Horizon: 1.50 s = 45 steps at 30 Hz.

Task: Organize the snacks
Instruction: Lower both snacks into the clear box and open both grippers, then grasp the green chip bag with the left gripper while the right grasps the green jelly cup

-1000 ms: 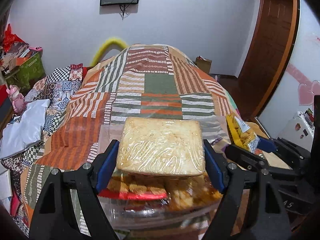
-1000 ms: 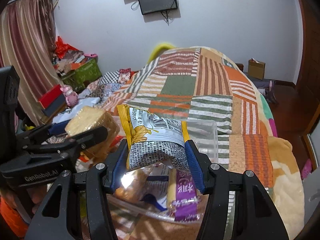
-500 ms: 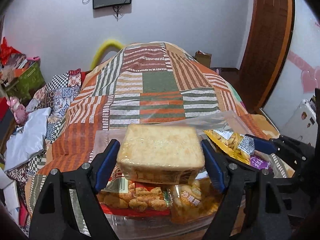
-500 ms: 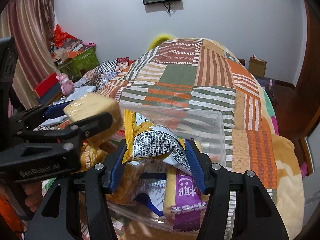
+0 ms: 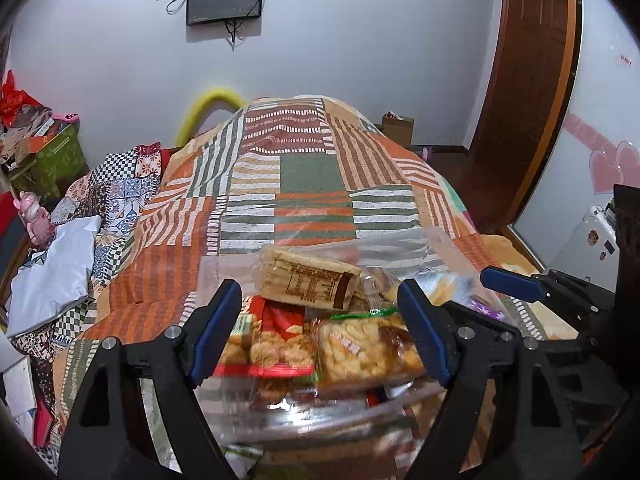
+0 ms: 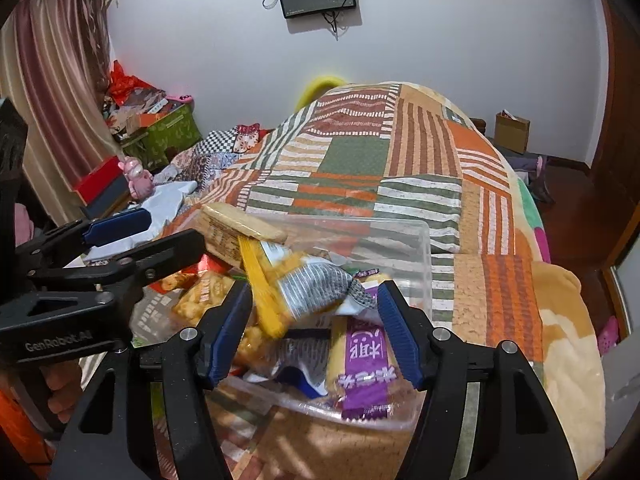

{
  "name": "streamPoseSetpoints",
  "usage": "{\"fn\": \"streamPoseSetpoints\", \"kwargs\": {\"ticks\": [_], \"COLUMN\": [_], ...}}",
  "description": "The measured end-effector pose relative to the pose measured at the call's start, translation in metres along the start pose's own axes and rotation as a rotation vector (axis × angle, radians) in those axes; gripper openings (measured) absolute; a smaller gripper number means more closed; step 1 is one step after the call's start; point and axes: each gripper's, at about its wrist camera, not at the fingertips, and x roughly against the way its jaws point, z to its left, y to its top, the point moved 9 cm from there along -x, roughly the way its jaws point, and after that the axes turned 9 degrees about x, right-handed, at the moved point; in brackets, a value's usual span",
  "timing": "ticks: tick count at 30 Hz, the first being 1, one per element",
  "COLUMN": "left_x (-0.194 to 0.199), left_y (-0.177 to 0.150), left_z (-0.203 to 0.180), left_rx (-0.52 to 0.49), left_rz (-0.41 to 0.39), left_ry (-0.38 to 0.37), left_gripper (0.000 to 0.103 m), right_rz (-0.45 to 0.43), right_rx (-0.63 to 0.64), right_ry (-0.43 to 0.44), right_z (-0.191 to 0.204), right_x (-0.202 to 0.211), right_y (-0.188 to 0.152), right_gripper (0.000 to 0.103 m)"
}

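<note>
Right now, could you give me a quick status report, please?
Both tongs open, left, right. Cracker pack and yellow bag in clear bin. Nothing blocking.

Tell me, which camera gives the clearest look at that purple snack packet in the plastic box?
The right wrist view: the purple packet lies close between the open right gripper fingers, its white lettering plain, inside the clear box. The left wrist view shows only a purple sliver past the left gripper, partly blurred.
</note>
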Motion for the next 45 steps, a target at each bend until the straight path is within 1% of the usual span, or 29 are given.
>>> {"fn": "streamPoseSetpoints", "kwargs": {"ticks": [4, 8, 12, 17, 22, 25, 30, 35, 39, 42, 43, 44, 45], "left_x": [0.019, 0.037, 0.054, 0.063, 0.065, 0.062, 0.059, 0.055, 0.049, 0.046, 0.044, 0.044, 0.042], "left_y": [-0.005, -0.014, -0.029, -0.055, -0.083, -0.102, -0.127, -0.144, -0.151, -0.153, -0.152, -0.152, -0.152], "left_z": [0.009, 0.023, 0.042, 0.065, 0.089, 0.104, 0.126, 0.143, 0.149, 0.151, 0.151, 0.15, 0.148], "left_rx": [0.011, 0.023, 0.039, 0.063, 0.103, 0.132, 0.129, 0.14, 0.15, 0.158, 0.16, 0.16, 0.16], "left_rz": [-0.002, -0.002, 0.008, 0.039, 0.083, 0.124, 0.169, 0.209, 0.223, 0.23, 0.23, 0.231, 0.232], "left_ry": [0.0, 0.016, 0.038, 0.067, 0.086, 0.092, 0.109, 0.104, 0.085, 0.065, 0.057, 0.052, 0.044], "left_gripper": [0.08, 0.08, 0.08, 0.081, 0.081, 0.081, 0.081, 0.081, 0.08, 0.08, 0.08, 0.08, 0.08], "right_rz": [-0.021, -0.042, -0.049, -0.031, 0.009, 0.041, 0.112, 0.188, 0.23, 0.249, 0.259, 0.268, 0.266], "right_rx": [-0.004, -0.003, 0.013, 0.044, 0.068, 0.086, 0.11, 0.147, 0.165, 0.157, 0.154, 0.151, 0.147], "right_ry": [0.001, 0.013, 0.031, 0.067, 0.119, 0.147, 0.184, 0.202, 0.211, 0.229, 0.233, 0.24, 0.242], "right_z": [0.002, 0.009, 0.023, 0.049, 0.079, 0.096, 0.123, 0.145, 0.156, 0.16, 0.161, 0.161, 0.161], "right_x": [0.012, 0.026, 0.036, 0.037, 0.028, 0.017, -0.009, -0.036, -0.047, -0.052, -0.054, -0.056, -0.056], "right_y": [0.002, 0.002, -0.002, -0.014, -0.032, -0.04, -0.058, -0.071, -0.076, -0.077, -0.078, -0.08, -0.081], "right_gripper": [0.064, 0.065, 0.065, 0.065, 0.065, 0.065, 0.065, 0.065, 0.065, 0.056, 0.049, 0.045, 0.045]}}
